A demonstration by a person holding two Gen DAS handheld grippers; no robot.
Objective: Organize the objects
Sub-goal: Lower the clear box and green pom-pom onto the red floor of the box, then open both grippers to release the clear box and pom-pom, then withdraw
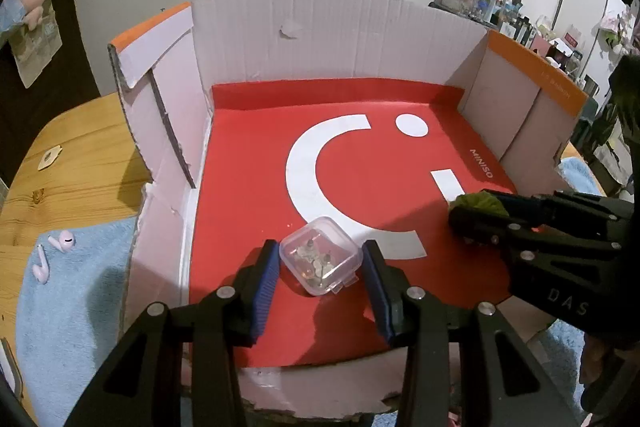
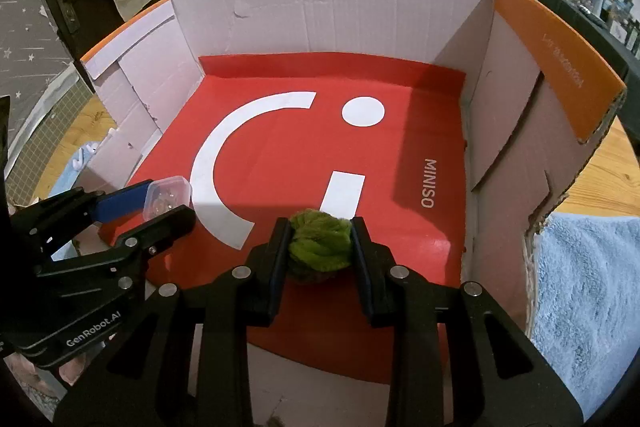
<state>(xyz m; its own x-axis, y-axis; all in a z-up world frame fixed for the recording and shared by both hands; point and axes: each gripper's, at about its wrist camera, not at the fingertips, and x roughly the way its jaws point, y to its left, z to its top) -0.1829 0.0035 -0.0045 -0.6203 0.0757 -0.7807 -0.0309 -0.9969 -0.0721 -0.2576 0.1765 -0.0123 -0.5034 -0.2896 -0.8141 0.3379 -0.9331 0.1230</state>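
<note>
A small clear plastic case (image 1: 320, 257) with small metal bits inside sits low over the red floor (image 1: 248, 163) of an open cardboard box (image 1: 320, 39). My left gripper (image 1: 320, 261) is shut on the case, its blue pads (image 1: 266, 279) against the case's sides. In the right wrist view the case (image 2: 168, 193) and left gripper (image 2: 170, 203) show at lower left. My right gripper (image 2: 320, 243) is shut on a fuzzy green ball (image 2: 320, 241), just above the red floor near the box's front. The green ball (image 1: 480, 203) and right gripper (image 1: 472, 223) also show at right in the left wrist view.
The box has tall white walls and orange flaps (image 2: 560, 67), with a torn, low front edge. It stands on a wooden table (image 1: 80, 167). A blue towel (image 1: 72, 307) to its left carries two pink earbuds (image 1: 62, 241); more blue towel (image 2: 584, 287) lies to the right.
</note>
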